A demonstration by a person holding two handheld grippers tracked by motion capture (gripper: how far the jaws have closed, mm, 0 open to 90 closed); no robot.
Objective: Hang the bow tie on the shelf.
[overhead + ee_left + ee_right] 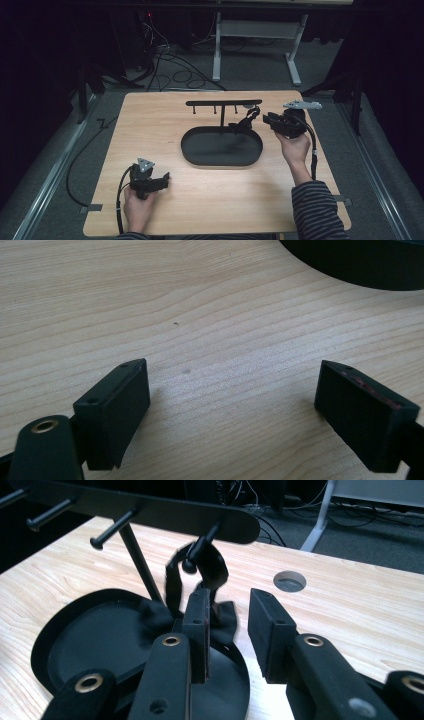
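Spanning most of the high view, a light wooden table (165, 200) carries a black oval tray (200, 156) at its centre, from which a thin post rises to a horizontal black bar with pegs (200, 103). A small round hole (289, 581) pierces the tabletop beyond the bar's end. The right forearm, in a striped sleeve (317, 210), reaches forward along the tray's right side, with the right hand (295, 147) gripping the right gripper (267, 119), which is aimed leftward at the bar's right end. Its jaws stand a moderate gap apart with nothing between them; one jaw lies close beside a black strap (212, 570) hooked over the end peg, though contact cannot be confirmed. The strap's lower, cloth-like part rests on the tray's rim. The left hand (136, 207) sits low near the table's front left, holding the left gripper (232, 405) just above bare wood, jaws spread wide and empty, with the tray's edge ahead.
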